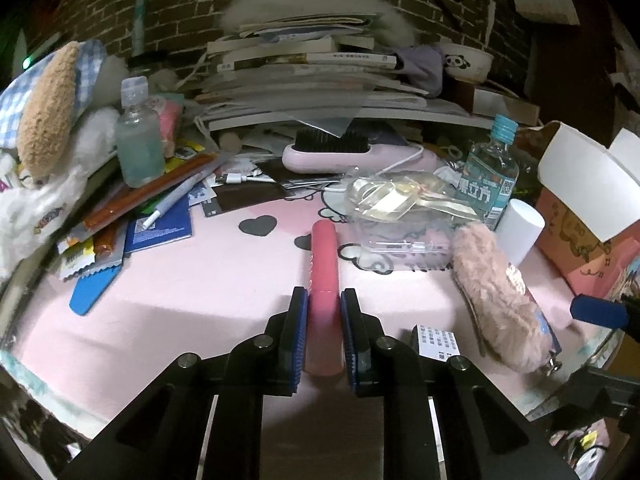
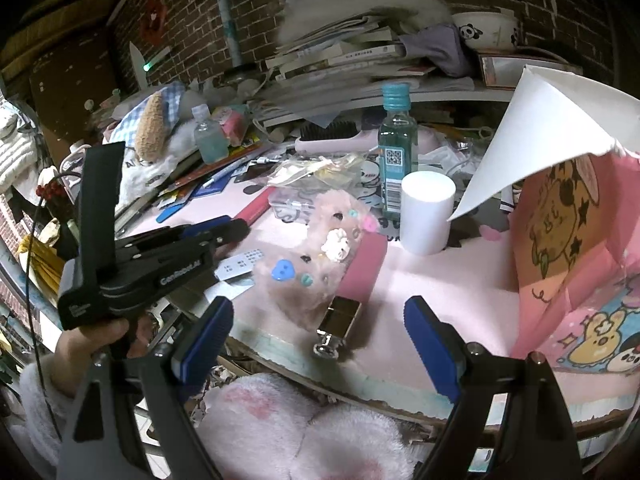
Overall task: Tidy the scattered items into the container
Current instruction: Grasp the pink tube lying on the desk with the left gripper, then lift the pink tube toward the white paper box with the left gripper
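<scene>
pink tube [image 1: 322,276] clamped in left hand-held gripper [image 1: 324,300]

Cluttered home desk: pink mat [image 1: 180,280], stacked books [image 1: 304,68], plush toy [image 1: 48,112], brick wall [image 1: 180,4].

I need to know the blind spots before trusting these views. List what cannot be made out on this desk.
- Pink tube: near end hidden behind the left tongs, left wrist view.
- Pink box: inside hidden by its white flap, right wrist view; right side cut off by the frame edge.
- Small printed card: text too small, partly behind the tongs.
- Book spines: titles blurred.
</scene>
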`<state>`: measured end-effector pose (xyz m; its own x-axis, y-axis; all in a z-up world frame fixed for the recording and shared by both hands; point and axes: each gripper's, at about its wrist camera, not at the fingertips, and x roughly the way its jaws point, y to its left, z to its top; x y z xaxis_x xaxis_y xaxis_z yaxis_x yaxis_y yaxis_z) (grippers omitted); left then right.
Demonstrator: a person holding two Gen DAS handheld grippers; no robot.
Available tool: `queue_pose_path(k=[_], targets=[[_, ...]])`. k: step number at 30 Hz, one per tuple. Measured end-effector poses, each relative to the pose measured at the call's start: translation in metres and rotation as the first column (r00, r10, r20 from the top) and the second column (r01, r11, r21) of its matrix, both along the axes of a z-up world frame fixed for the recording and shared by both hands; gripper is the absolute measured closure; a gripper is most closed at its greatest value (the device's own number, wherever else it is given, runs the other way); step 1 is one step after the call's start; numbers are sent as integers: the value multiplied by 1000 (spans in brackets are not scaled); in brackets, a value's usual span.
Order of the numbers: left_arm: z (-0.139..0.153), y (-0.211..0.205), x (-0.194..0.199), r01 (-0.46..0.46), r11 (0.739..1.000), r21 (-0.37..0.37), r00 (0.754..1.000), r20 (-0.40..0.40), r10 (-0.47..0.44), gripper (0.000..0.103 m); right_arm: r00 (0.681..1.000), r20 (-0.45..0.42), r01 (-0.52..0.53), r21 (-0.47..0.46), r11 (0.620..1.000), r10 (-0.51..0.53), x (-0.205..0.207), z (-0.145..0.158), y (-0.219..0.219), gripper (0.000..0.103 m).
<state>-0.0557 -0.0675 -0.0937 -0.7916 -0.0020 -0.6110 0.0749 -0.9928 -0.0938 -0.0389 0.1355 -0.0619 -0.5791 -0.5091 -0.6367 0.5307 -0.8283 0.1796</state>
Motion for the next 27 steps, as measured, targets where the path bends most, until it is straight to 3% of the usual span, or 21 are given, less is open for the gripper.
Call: queue_pose_path(k=[6, 15, 21, 27], targets=[[-1, 7, -5, 4, 999, -48, 1000, -2, -4, 90, 1000, 2, -1, 0, 1000, 1, 0, -1, 0, 17], [-8, 19, 4, -17, 991, -132, 995, -96, 4, 91, 1000, 16, 5, -17, 1000, -5, -1, -3, 1, 17], [-9, 13, 9, -8, 995, -102, 990, -138, -6, 92, 1000, 12, 9, -20, 1000, -9, -1, -2, 2, 17], [9, 11, 18, -13, 995, -95, 978, -207, -7, 92, 1000, 13, 14, -22, 1000, -14, -4, -1, 4, 17]])
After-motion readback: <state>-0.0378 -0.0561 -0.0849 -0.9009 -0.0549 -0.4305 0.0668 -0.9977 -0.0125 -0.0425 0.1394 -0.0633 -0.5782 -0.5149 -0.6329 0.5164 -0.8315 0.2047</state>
